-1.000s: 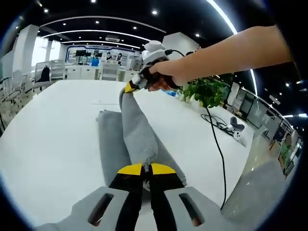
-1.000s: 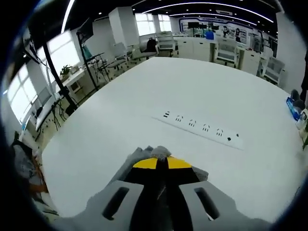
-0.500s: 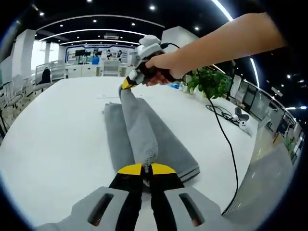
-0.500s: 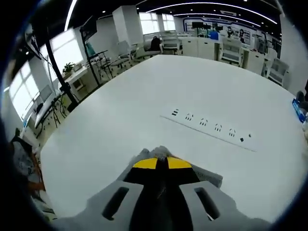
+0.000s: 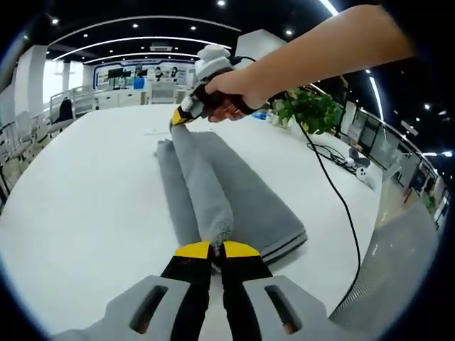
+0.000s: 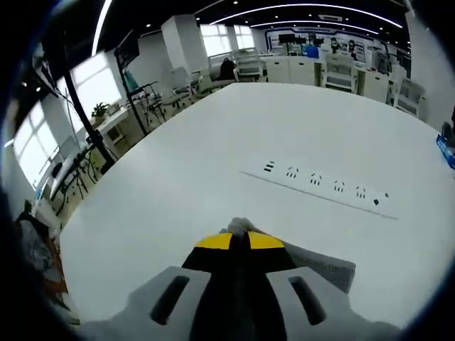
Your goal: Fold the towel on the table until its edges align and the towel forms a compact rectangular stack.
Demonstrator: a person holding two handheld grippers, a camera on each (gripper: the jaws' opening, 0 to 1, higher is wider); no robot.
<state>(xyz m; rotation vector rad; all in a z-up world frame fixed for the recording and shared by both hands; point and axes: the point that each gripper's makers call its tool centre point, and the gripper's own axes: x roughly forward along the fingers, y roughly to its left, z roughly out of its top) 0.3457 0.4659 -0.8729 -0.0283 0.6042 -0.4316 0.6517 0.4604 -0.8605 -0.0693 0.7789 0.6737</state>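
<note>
Grey towel (image 5: 234, 206) mid-fold on the white table (image 5: 78, 206): left gripper (image 5: 212, 249) and right gripper (image 5: 179, 117) (jaws clenched) lift one edge, needing carrying across, then release.

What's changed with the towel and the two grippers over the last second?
The raised fold of the grey towel, stretched between the left gripper and the right gripper, has sunk closer to the white table, and more of the flat layer shows beside it. The power strip has shifted in the right gripper view, likely from camera motion. Both grippers stay shut on the towel's ends.
</note>
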